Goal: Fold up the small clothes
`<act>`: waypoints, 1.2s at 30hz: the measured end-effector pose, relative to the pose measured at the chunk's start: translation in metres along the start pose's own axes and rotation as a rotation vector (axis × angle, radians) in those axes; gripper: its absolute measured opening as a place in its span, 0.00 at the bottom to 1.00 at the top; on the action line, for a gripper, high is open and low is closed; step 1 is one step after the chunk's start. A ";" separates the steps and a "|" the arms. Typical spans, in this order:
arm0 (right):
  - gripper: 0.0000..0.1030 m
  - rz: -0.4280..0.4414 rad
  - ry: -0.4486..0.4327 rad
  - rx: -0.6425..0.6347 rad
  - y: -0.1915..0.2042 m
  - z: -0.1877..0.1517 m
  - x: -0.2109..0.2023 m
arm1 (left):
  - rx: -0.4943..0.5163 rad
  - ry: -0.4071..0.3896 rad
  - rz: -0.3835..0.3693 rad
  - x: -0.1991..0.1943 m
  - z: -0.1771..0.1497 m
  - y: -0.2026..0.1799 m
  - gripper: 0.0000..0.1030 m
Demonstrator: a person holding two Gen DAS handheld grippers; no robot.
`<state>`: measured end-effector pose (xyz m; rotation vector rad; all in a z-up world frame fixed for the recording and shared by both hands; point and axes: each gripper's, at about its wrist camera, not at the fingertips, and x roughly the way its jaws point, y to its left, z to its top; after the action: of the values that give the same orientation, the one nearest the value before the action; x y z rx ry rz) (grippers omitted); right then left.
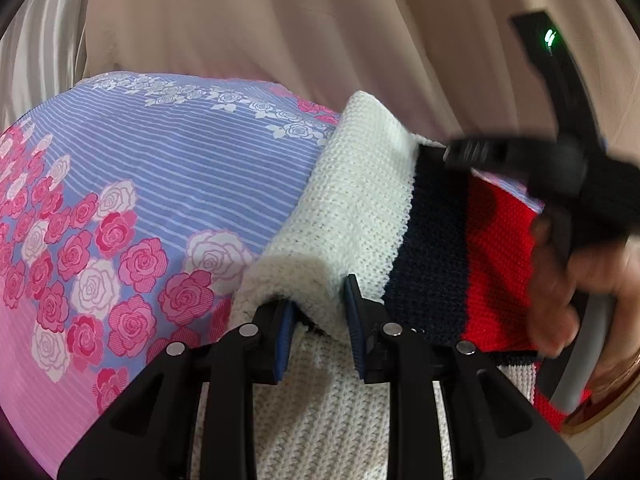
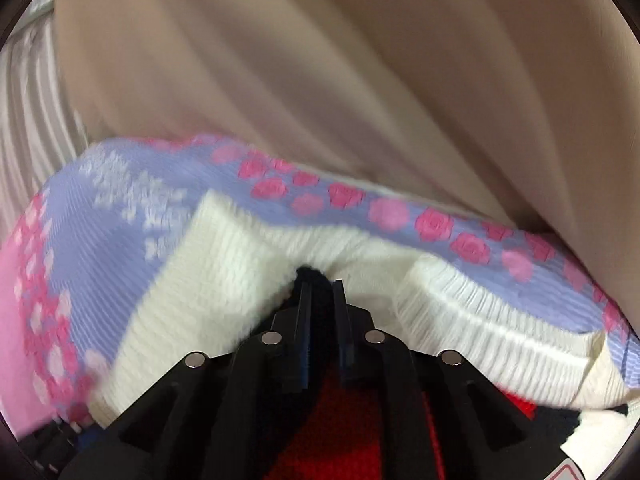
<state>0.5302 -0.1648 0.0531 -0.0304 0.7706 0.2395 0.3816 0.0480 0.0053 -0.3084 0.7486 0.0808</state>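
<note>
Sweater (image 1: pixel 360 200) runs lengthwise ahead across the bedsheet (image 1: pixel 160 160).
My left gripper (image 1: pixel 320 312) pinches its white fold; right gripper (image 2: pixel 320 300), farther along, pinches the dark stripe.

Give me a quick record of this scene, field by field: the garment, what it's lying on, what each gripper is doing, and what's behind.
garment: knit sweater, white with navy and red stripes, partly folded
surface: floral sheet, lilac with pink and white roses
left gripper: shut on a rolled white fold of the sweater
right gripper: shut, pinching the sweater's navy knit
hand: holds the right gripper's handle, blurred
background: beige curtain
</note>
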 end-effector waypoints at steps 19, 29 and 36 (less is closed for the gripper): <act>0.60 -0.310 -0.062 0.347 -0.184 -0.125 -0.138 | 0.007 0.001 -0.003 0.002 0.000 0.002 0.24; 0.06 -0.189 -0.107 0.423 -0.207 -0.154 -0.157 | -0.011 -0.005 -0.013 0.000 0.001 0.007 0.25; 0.03 -0.262 -0.034 0.455 -0.233 -0.176 -0.137 | -0.003 -0.004 -0.004 0.001 0.000 0.005 0.24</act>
<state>0.3669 -0.4398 0.0077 0.3006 0.7639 -0.1870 0.3816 0.0532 0.0031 -0.3124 0.7441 0.0788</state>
